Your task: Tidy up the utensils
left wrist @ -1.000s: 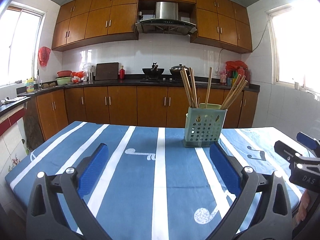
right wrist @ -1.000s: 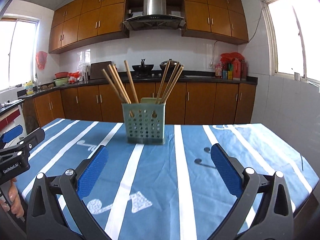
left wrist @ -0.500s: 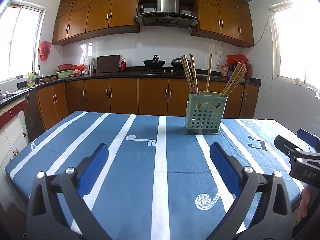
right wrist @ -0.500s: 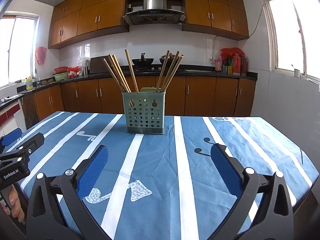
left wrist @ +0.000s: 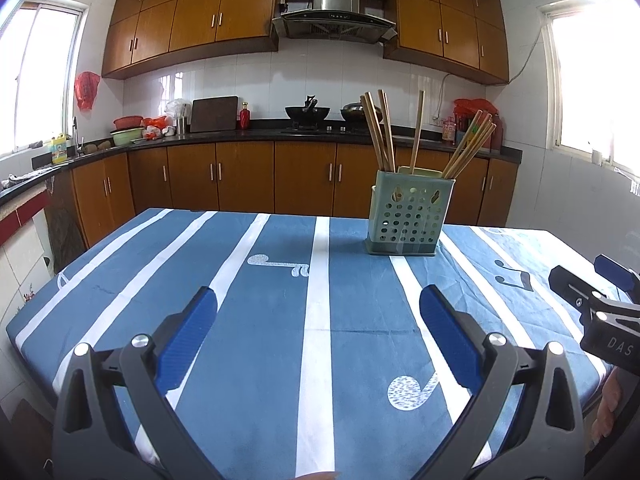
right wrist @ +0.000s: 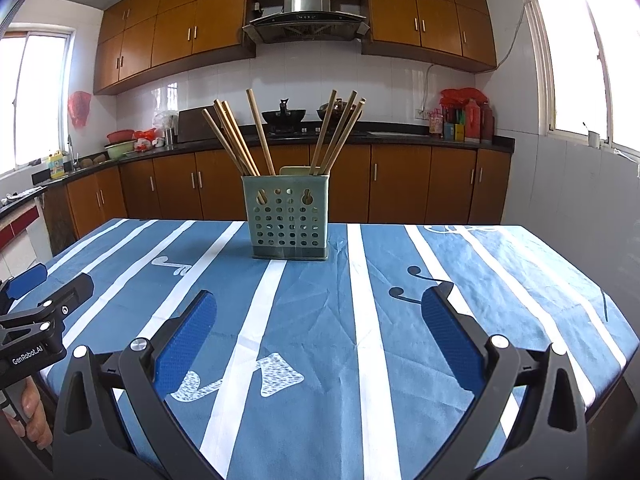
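Note:
A pale green perforated utensil holder (left wrist: 408, 220) stands upright near the table's far edge, also in the right wrist view (right wrist: 289, 218). Several wooden chopsticks (left wrist: 384, 132) lean in it, fanned left and right (right wrist: 240, 140). My left gripper (left wrist: 318, 316) is open and empty, above the near part of the table, well short of the holder. My right gripper (right wrist: 320, 316) is open and empty, likewise short of the holder. Each gripper shows at the edge of the other's view (left wrist: 600, 308) (right wrist: 36, 320).
The table carries a blue cloth with white stripes and music notes (left wrist: 320, 300) (right wrist: 360, 300). Behind it run wooden kitchen cabinets and a dark counter (left wrist: 240, 128) with a wok, pots, bowls and bottles. Tiled walls and windows stand at both sides.
Both grippers have pulled back and tilted up a little, so the holder sits lower and smaller in both views. Both stay open and empty. The holder and chopsticks have not moved.

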A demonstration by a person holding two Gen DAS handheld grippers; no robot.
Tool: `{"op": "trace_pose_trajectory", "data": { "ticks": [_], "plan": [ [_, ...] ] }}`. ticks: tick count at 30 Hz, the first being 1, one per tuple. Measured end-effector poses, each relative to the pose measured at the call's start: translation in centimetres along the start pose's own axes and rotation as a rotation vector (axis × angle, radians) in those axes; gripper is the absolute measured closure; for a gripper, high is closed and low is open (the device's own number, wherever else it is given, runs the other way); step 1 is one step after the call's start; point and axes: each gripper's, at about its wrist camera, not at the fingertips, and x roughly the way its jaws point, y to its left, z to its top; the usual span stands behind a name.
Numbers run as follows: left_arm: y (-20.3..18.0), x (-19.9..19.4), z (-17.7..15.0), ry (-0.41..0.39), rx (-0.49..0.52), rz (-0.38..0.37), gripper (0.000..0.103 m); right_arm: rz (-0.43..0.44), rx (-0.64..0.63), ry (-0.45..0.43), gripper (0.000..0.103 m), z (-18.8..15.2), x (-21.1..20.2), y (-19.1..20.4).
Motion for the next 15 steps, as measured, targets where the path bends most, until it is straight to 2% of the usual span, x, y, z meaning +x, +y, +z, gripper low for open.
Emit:
{"op": "trace_pose_trajectory", "data": {
  "ticks": [15],
  "plan": [
    [0.01, -0.03, -0.06, 0.000, 0.000, -0.001, 0.004, -0.003, 0.007, -0.002, 0.002, 0.09, -0.20, -0.29]
  ]
}}
